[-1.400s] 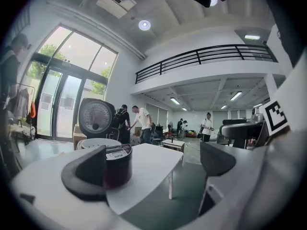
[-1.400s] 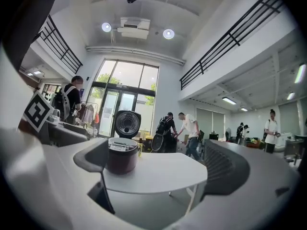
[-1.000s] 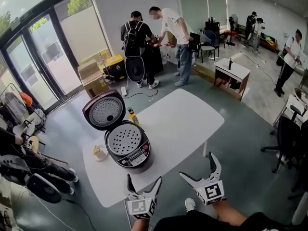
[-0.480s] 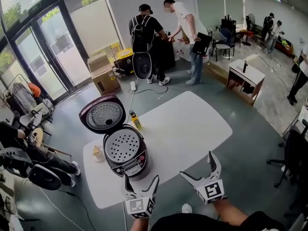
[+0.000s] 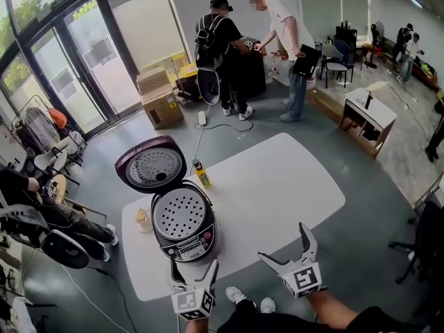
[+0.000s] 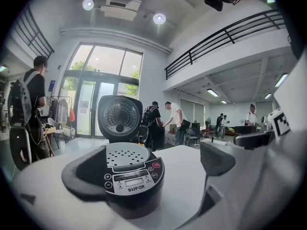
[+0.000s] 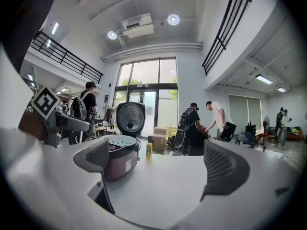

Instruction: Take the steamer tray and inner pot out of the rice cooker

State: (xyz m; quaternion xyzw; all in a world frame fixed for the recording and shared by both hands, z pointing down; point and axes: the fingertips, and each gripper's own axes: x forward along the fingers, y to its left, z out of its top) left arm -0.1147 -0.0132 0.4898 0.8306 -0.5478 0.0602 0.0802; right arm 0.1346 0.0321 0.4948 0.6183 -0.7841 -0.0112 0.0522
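Open rice cooker (image 5: 186, 236) with steamer tray (image 5: 179, 212) seated. Left gripper (image 5: 193, 268) at its 6 o'clock, right gripper (image 5: 283, 243) at 4 o'clock, both agape and empty. Risk: an off-centre pinch tilts the tray.

Daylight pours in through the tall glazed doors (image 5: 76, 71), and round ceiling lamps (image 6: 159, 18) glare white overhead in both gripper views. The white tabletop (image 5: 277, 186) is evenly bright, and the rice cooker (image 5: 191, 240) casts only a soft shadow at its base. Every view bows strongly towards the edges. The gripper views have black corners and blurred foregrounds.
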